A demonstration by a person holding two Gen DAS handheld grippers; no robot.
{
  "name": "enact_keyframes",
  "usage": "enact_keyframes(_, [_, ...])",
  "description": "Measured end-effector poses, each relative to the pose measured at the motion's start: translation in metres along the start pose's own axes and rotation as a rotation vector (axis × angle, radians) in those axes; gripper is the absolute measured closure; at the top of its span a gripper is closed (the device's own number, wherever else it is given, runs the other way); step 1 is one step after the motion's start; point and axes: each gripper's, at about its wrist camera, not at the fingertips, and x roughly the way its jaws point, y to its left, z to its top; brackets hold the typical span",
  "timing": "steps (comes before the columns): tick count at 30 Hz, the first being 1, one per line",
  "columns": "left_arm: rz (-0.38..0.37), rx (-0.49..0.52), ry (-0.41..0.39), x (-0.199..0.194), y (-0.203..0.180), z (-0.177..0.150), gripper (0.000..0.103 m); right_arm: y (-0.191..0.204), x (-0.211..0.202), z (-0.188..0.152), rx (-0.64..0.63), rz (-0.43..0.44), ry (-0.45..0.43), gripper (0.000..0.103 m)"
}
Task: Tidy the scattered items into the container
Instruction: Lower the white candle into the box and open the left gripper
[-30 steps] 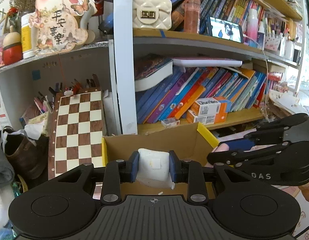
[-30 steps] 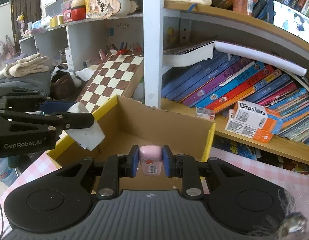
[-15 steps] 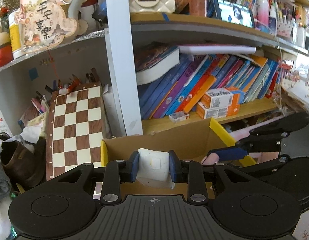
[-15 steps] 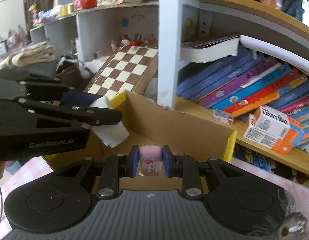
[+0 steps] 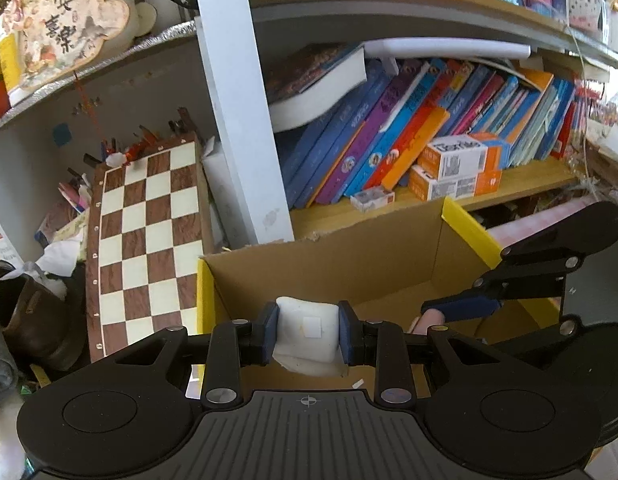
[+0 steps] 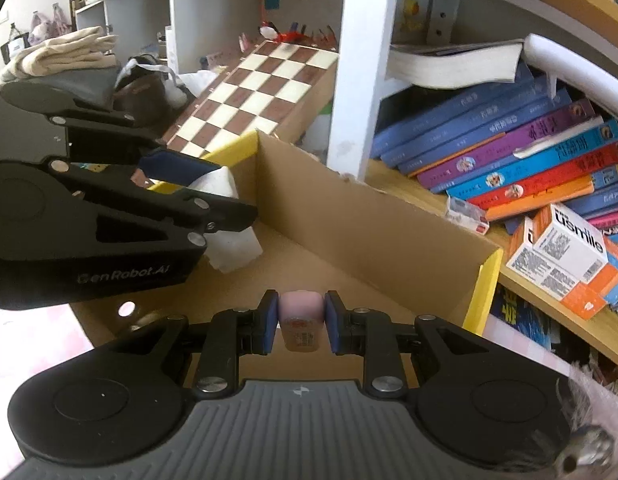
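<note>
Two items held over the open cardboard box (image 5: 389,264), one per gripper. Left gripper (image 5: 308,334) clamped on a white tissue pack (image 5: 305,330), pads pressing its two short sides; looks soft, light, squashy, so best pinched across the middle, as now. Broad face turned toward the camera, long axis hard to judge, lower edge drooping. Right gripper (image 6: 300,328) closed on a small pink bottle (image 6: 300,326), gripped near the top; probably rigid, smooth, a little slippery. Long axis hanging roughly straight down, labelled end lowest. Both above the box floor near the front; neither released yet.
</note>
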Motion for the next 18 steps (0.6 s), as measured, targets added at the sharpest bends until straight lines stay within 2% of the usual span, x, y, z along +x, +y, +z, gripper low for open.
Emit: enact_keyframes(18, [0.003,0.049,0.079,0.026,-0.013,-0.009,0.074,-0.006,0.018,-0.012,0.019,0.014,0.055,0.079])
